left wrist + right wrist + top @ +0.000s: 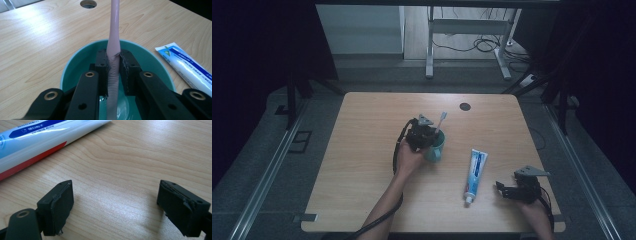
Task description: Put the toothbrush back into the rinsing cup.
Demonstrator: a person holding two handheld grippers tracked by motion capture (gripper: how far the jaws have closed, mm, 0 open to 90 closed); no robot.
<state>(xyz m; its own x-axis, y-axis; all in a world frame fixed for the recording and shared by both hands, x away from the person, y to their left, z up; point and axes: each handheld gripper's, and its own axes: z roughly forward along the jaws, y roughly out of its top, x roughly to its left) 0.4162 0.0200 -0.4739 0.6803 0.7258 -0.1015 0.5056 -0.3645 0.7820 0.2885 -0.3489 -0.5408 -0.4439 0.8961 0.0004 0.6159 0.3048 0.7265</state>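
Toothbrush (114, 50) stands clamped in the left claw (114, 67) above the teal cup (75, 67); right claw (115, 202) gapes wide over the table (125, 157), toothpaste tube (37, 142) just beyond it.

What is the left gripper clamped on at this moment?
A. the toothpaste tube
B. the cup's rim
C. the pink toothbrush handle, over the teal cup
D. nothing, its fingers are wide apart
C: in the left gripper view the left gripper pinches the toothbrush handle above the cup; the toothpaste lies apart on the table.
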